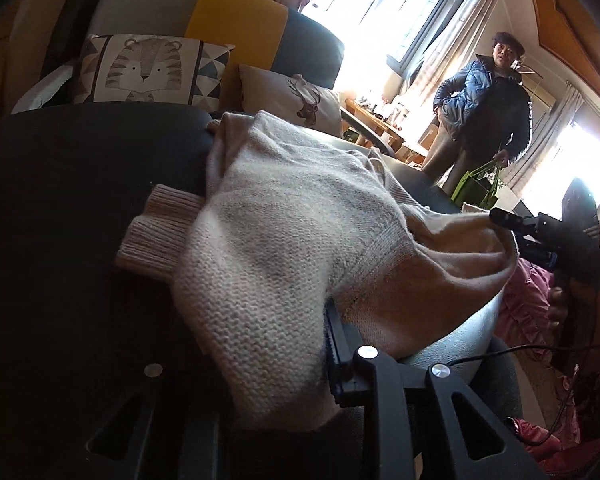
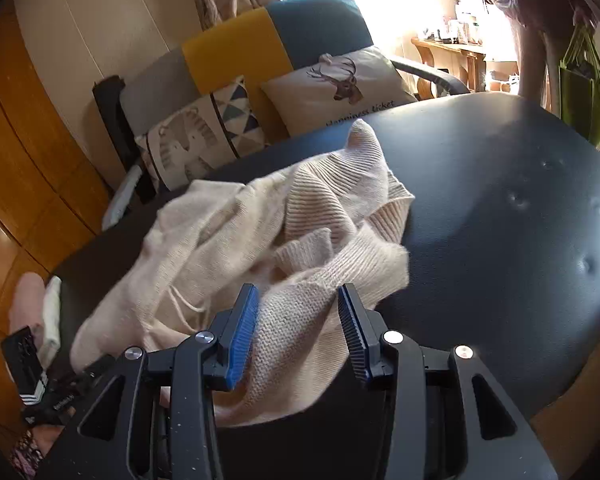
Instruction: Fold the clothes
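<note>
1. Right gripper (image 2: 298, 332): blue-padded fingers (image 2: 242, 334) spread apart, knit fabric lying between them, not pinched.
2. Left gripper (image 1: 284, 364): draped by the cloth, one finger hidden; grip impossible to tell.
3. Cream sweater (image 2: 260, 248): crumpled on the black table (image 2: 500, 208).
4. Beyond: sofa cushions (image 1: 140, 70), standing person (image 1: 484, 108).

My right gripper (image 2: 298, 334) is reaching forward low, jaws standing apart with knit fabric lying between the blue pads (image 2: 242, 336). My left gripper (image 1: 260, 344) is tipped over sideways, one finger (image 1: 342, 354) showing, the rest buried, grip unclear.
</note>
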